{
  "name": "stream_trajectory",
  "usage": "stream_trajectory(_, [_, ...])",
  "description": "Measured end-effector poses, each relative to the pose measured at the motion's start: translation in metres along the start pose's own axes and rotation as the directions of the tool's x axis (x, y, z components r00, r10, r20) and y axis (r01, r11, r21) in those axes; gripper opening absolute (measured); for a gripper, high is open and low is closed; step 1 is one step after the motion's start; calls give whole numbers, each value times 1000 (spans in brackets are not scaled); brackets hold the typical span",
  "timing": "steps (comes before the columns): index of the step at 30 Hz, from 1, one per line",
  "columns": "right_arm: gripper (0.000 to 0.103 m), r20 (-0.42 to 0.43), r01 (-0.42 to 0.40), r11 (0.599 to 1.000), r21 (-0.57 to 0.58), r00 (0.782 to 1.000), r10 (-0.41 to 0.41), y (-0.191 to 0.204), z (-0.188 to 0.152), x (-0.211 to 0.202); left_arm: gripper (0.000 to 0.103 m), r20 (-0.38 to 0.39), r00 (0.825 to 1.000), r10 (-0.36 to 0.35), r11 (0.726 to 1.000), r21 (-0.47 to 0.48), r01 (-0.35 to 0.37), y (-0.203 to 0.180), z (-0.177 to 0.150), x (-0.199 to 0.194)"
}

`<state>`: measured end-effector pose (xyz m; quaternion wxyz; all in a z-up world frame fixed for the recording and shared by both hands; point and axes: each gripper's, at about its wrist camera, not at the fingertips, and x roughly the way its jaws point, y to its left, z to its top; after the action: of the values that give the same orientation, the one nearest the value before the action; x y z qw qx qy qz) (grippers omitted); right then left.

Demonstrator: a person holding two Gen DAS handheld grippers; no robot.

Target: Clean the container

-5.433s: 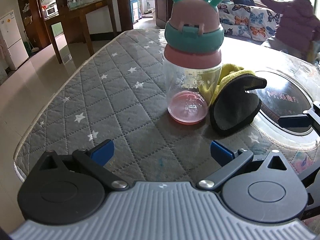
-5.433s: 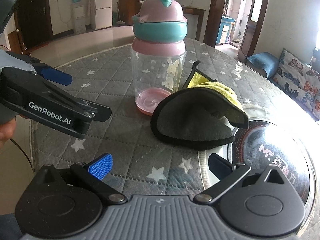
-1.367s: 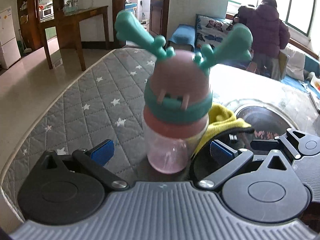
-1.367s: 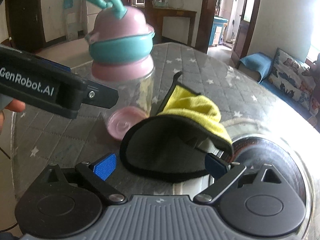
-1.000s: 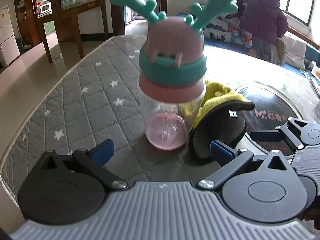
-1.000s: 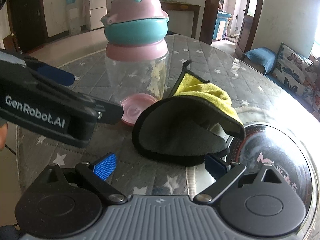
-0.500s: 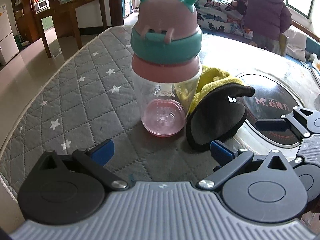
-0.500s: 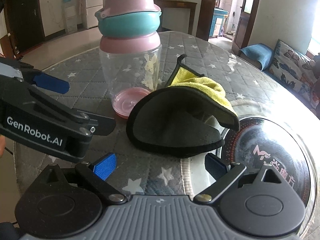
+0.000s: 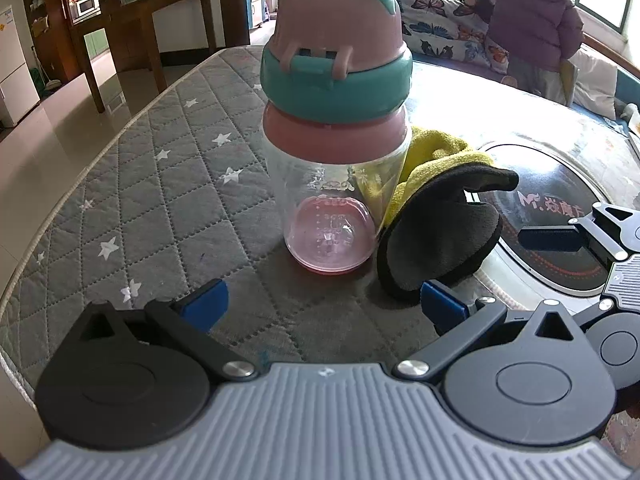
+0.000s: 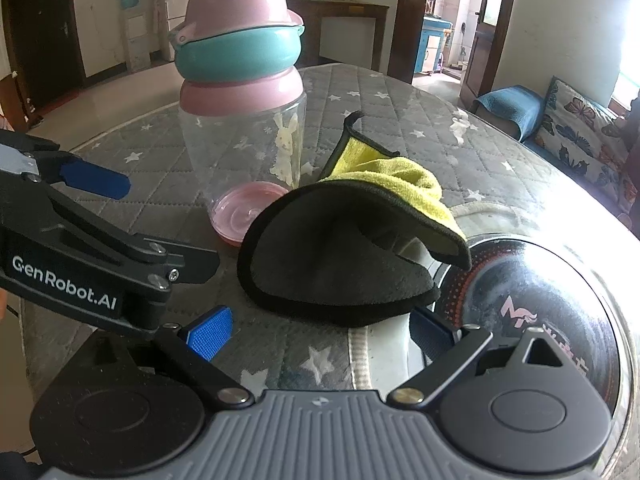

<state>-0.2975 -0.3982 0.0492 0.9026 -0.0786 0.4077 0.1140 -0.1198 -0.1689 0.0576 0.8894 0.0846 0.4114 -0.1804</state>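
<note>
A clear bottle (image 9: 334, 184) with a pink base, a pink and teal lid and teal antlers stands upright on the quilted grey table cover (image 9: 168, 184). It also shows in the right wrist view (image 10: 244, 140). A grey and yellow cloth (image 9: 436, 236) lies crumpled just right of it, also in the right wrist view (image 10: 344, 256). My left gripper (image 9: 322, 306) is open and empty, just in front of the bottle. My right gripper (image 10: 316, 332) is open and empty, just in front of the cloth.
A round black glass hotplate (image 9: 560, 240) is set into the table right of the cloth. The table's edge (image 9: 52, 216) runs along the left. A person in a purple jacket (image 9: 532, 24) bends over a sofa far behind.
Both grippers have come closer to the table, the left toward the bottle and the right toward the cloth. The bottle, tilted and lifted earlier, now stands on the table.
</note>
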Motion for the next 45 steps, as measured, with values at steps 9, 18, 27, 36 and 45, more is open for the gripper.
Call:
stream_trajectory(9, [97, 16, 9, 1000, 5, 1000, -9, -6, 8, 0, 103, 3, 1000, 4, 1000, 0, -4, 0, 3, 0])
stream_trajectory(18, [97, 42, 24, 1000, -3, 999, -23, -14, 18, -3, 103, 21, 1000, 10, 1000, -16, -10, 7, 11, -3])
stream_trajectory(27, [97, 69, 29, 1000, 3, 997, -30, -23, 26, -3, 103, 53, 998, 16, 999, -48, -14, 19, 22, -12])
stream_trajectory(36, [97, 111, 14, 1000, -17, 994, -12, -24, 44, 4, 103, 86, 996, 25, 997, -74, -18, 32, 34, -22])
stream_trajectory(45, [92, 109, -11, 1000, -25, 994, 14, -28, 51, 35, 103, 100, 995, 18, 997, -74, -10, 35, 38, -28])
